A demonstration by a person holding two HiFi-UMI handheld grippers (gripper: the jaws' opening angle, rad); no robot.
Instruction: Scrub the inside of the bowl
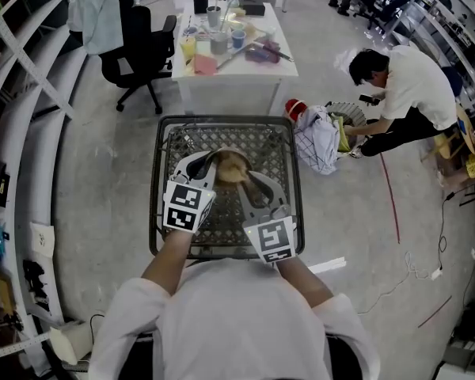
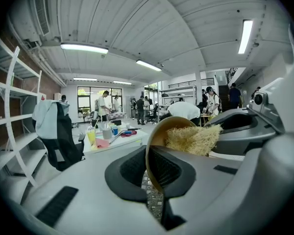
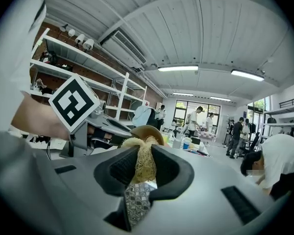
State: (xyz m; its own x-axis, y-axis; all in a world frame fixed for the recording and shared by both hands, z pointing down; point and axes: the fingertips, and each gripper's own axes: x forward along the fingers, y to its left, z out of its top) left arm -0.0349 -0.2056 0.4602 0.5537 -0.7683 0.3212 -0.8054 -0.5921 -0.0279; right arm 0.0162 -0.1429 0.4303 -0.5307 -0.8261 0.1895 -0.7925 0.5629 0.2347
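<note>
A small dark-rimmed tabletop with a patterned top stands right in front of the person. Both grippers reach out over the middle of it.

The left gripper comes in from the near left. Its jaws are squeezed together on the rim of the bowl, with one jaw inside the bowl and one outside. In the left gripper view, the thin brown wall of the bowl stands up right between the jaws of that gripper.

The right gripper comes in from the near right. Its jaws are pinched tight on a straw-coloured scrub pad.

The bowl is held up over the tabletop, tipped on its side. Its open mouth faces right, toward the right gripper. It sits at the tip of the left gripper and just beyond the tip of the right one.

The scrub pad pokes into the bowl's mouth. From the right gripper view, the bowl's rim peeks up just behind the pad.
</note>
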